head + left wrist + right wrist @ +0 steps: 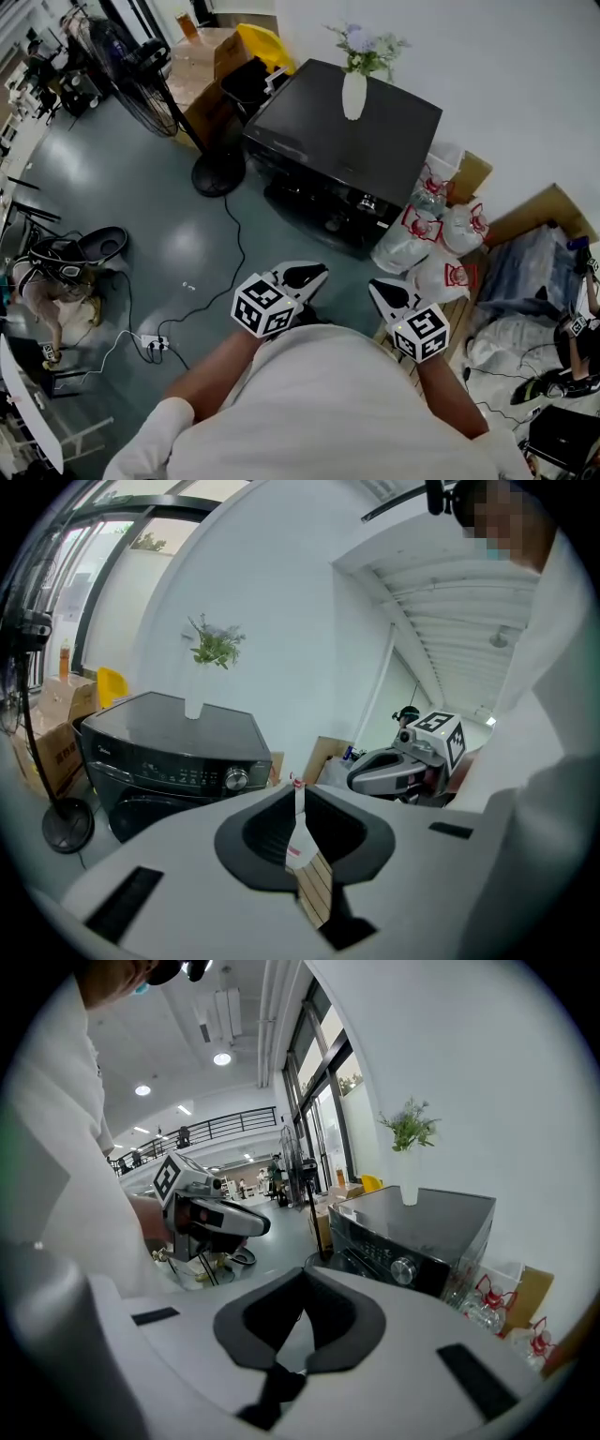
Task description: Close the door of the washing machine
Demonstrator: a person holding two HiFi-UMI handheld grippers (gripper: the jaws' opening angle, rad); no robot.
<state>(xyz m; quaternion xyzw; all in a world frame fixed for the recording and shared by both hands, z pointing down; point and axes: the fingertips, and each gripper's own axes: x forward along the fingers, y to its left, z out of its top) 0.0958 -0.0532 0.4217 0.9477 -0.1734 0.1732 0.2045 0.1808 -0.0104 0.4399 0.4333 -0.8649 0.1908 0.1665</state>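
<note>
Claw tips closed, empty — left claw (306,276), right claw (385,292) — washing machine (361,155) front seemingly faces them.

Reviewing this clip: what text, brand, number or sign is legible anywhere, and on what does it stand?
No text can be read in any view.
Washing machine, control panel print: too small to read.
Cardboard box, red print: blurred.
White bags, red print: too small to read.

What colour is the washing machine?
The washing machine is black; the head view shows it best.
</note>
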